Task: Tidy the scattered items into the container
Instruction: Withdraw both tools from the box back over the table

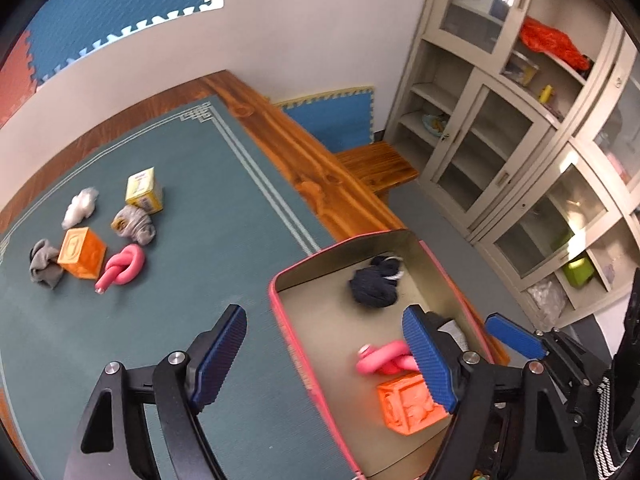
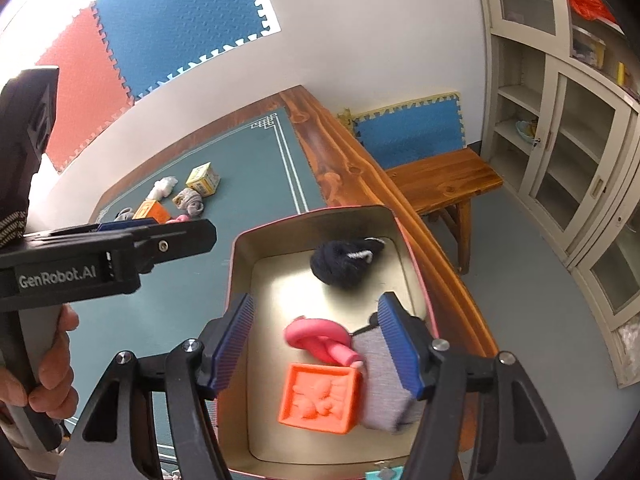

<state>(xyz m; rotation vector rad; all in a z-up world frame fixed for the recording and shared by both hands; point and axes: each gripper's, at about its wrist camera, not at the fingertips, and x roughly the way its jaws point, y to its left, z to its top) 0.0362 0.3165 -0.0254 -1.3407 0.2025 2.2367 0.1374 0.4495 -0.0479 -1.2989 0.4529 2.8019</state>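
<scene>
A pink-rimmed metal container [image 1: 280,312] [image 2: 240,264] sits at the mat's right edge. It holds a dark sock ball [image 1: 374,282] [image 2: 340,262], a pink knot [image 1: 380,360] [image 2: 316,336], an orange cube [image 1: 408,404] [image 2: 318,396] and a grey block [image 2: 384,384]. My right gripper [image 2: 316,344] is open above the container, touching nothing. My left gripper [image 1: 326,356] is open over the container's left rim. On the mat lie a yellow box [image 1: 144,190], white sock [image 1: 80,208], grey sock [image 1: 134,224], another grey sock [image 1: 44,264], orange cube [image 1: 82,252] and pink knot [image 1: 122,266].
The green mat [image 1: 200,208] covers a wooden table [image 1: 304,160]. A wooden bench [image 2: 440,180] stands beyond the table's right edge. Glass-door cabinets [image 1: 520,140] line the right wall. My left gripper's body [image 2: 100,256] crosses the right wrist view.
</scene>
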